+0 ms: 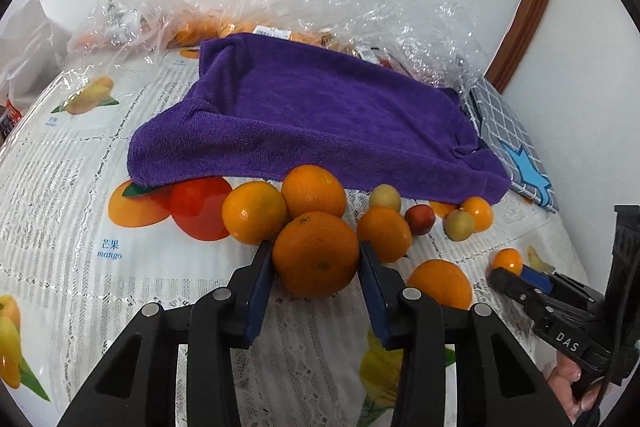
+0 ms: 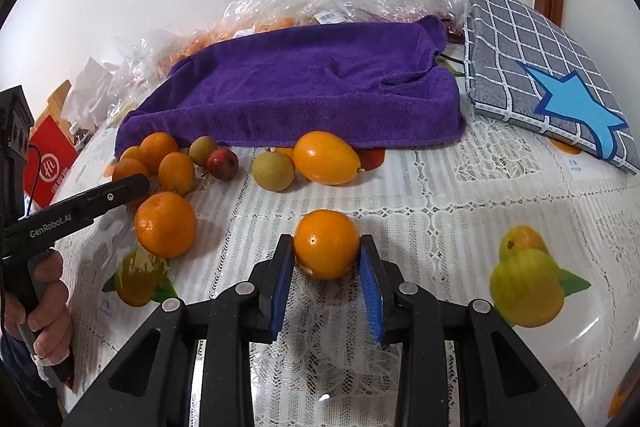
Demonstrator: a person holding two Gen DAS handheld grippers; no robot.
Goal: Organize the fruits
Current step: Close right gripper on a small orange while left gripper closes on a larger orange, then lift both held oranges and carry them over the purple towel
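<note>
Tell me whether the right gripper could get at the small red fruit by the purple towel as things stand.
Probably not yet. The right gripper is shut on a small orange fruit, so its jaws are full. The way to the red fruit looks bare, with only the left gripper nearby, so it could likely get there once emptied.

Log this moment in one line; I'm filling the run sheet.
left gripper: shut on large orange | right gripper: shut on small orange | both on tablecloth
</note>
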